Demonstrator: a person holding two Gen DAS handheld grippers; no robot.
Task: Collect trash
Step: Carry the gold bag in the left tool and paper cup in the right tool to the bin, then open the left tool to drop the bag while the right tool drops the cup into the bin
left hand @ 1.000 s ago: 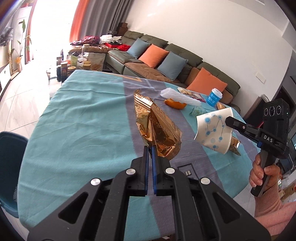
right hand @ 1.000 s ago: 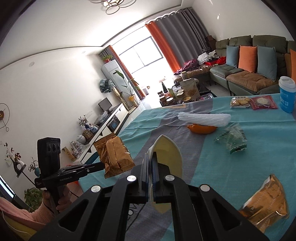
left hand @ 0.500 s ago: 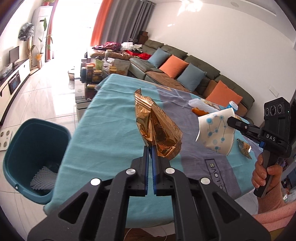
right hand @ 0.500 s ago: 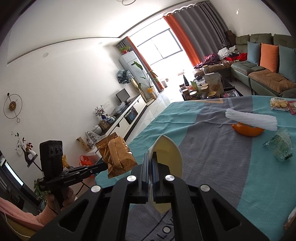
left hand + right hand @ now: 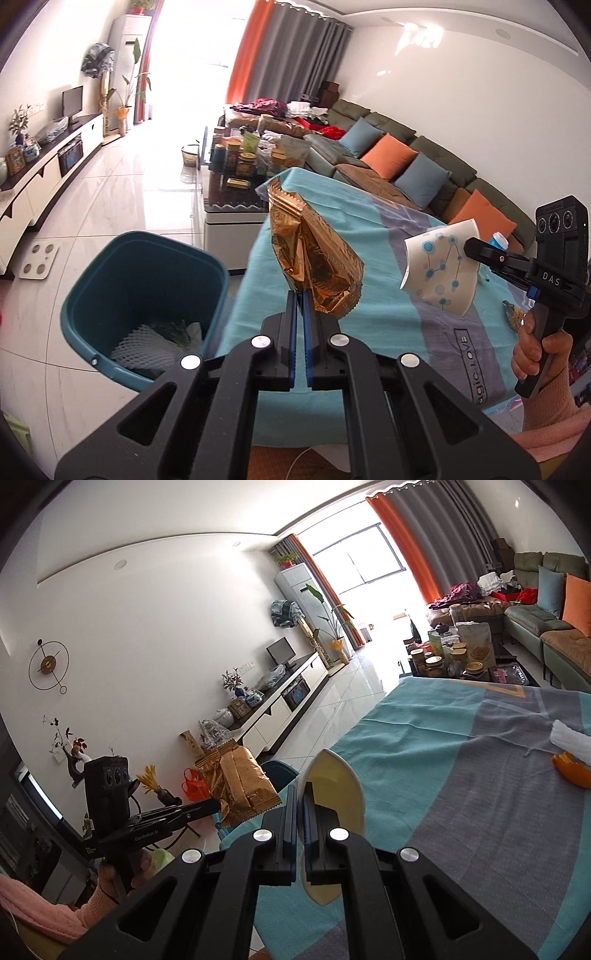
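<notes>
My left gripper (image 5: pixel 300 295) is shut on a crumpled gold snack bag (image 5: pixel 314 254), held in the air over the table's left edge; the bag also shows in the right wrist view (image 5: pixel 236 786). A teal bin (image 5: pixel 144 295) stands on the floor just left of it, with white foam netting inside. My right gripper (image 5: pixel 300 794) is shut on the rim of a squashed paper cup (image 5: pixel 336 797), white with blue dots in the left wrist view (image 5: pixel 439 273), above the table to the right of the bag.
The table (image 5: pixel 388 236) has a teal and grey cloth. An orange peel (image 5: pixel 570 771) and a white foam net (image 5: pixel 570 740) lie far right. A gold wrapper (image 5: pixel 511 314) lies near the right hand. A coffee table with jars (image 5: pixel 240 166) and a sofa (image 5: pixel 406 166) stand behind.
Both grippers have swung left with their loads. The bin, first at the view's edge, now sits just left of the bag. The table's trash has slid off to the right.
</notes>
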